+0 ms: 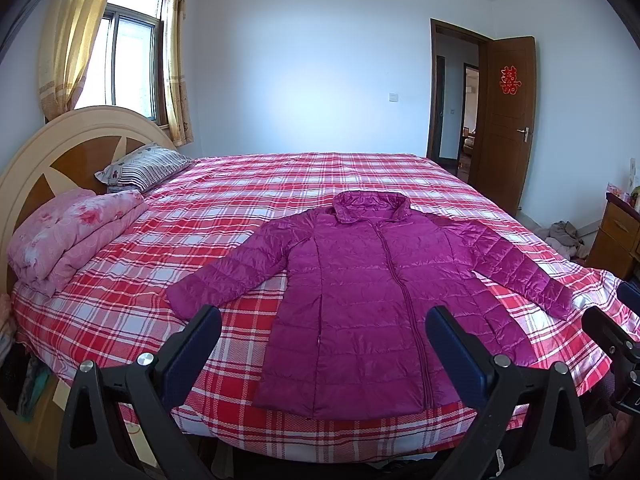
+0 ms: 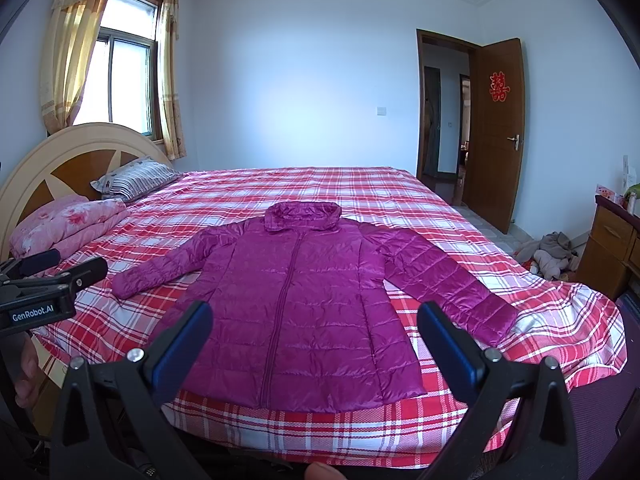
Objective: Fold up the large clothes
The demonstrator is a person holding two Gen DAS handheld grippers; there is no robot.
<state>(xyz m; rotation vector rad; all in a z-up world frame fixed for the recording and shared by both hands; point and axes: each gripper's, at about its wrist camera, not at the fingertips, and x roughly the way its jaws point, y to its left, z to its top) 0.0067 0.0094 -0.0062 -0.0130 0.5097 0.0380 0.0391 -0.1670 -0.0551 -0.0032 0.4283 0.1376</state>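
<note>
A magenta quilted down jacket (image 1: 360, 288) (image 2: 304, 300) lies flat and zipped on the red plaid bed (image 1: 248, 200) (image 2: 420, 208), hood away from me, both sleeves spread out to the sides, hem near the bed's front edge. My left gripper (image 1: 324, 322) hovers open above the hem's left half, holding nothing. My right gripper (image 2: 316, 318) is also open and bare, above the hem's middle. In the left wrist view the right gripper (image 1: 618, 312) shows at the far right edge; in the right wrist view the left gripper (image 2: 64, 266) shows at the left edge.
A folded pink floral quilt (image 1: 72, 232) and a striped pillow (image 1: 144, 168) lie by the headboard (image 1: 52, 152) at the left. A wooden cabinet (image 2: 616, 240) and a heap of clothes (image 2: 552, 254) are on the floor at the right. An open brown door (image 1: 508, 128) is beyond.
</note>
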